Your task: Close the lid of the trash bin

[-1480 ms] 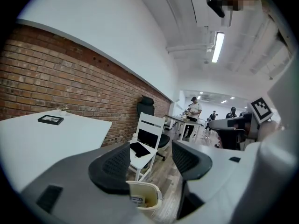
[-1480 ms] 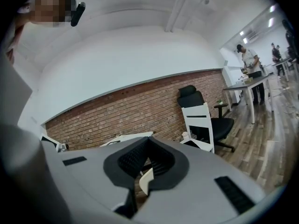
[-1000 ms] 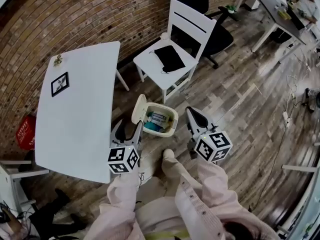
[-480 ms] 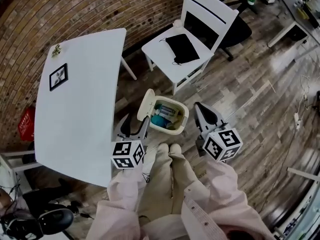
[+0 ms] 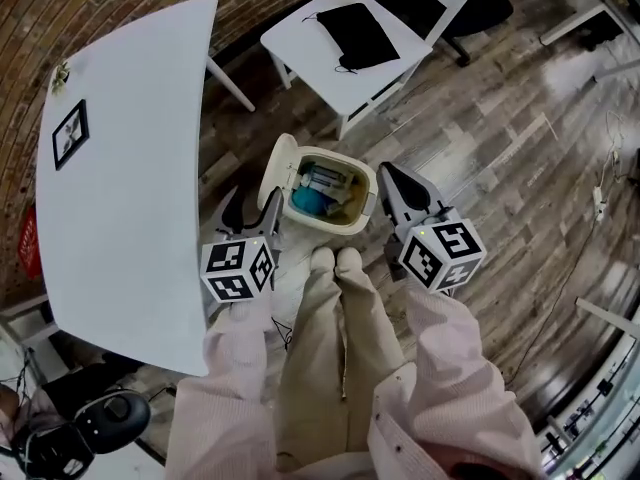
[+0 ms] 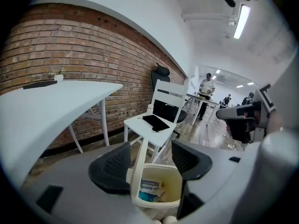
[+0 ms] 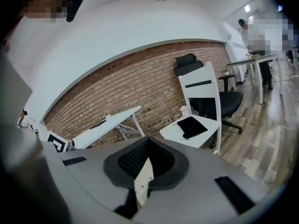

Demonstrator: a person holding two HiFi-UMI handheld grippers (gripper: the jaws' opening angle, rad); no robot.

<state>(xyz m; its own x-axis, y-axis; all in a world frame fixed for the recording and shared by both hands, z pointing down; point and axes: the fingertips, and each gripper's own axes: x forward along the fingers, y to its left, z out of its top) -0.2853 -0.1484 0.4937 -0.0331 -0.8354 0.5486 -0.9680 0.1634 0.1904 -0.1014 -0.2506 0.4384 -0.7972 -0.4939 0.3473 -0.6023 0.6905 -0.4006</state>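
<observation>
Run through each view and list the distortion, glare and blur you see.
Head view: fisheye bows the edge of the white table; pale glare streaks the wood floor; the trash bin is sharp. Left gripper view: dark round vignette, ceiling light blown out. Right gripper view: brick wall bends into an arc; mosaic patches sit near both upper corners.

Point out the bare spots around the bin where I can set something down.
Most of the table is bare, from the picture frame to its near edge. The floor beyond the right gripper is open. Crowded: the bin, between the left gripper, right gripper and shoes; the chair seat, partly under a black cloth.
</observation>
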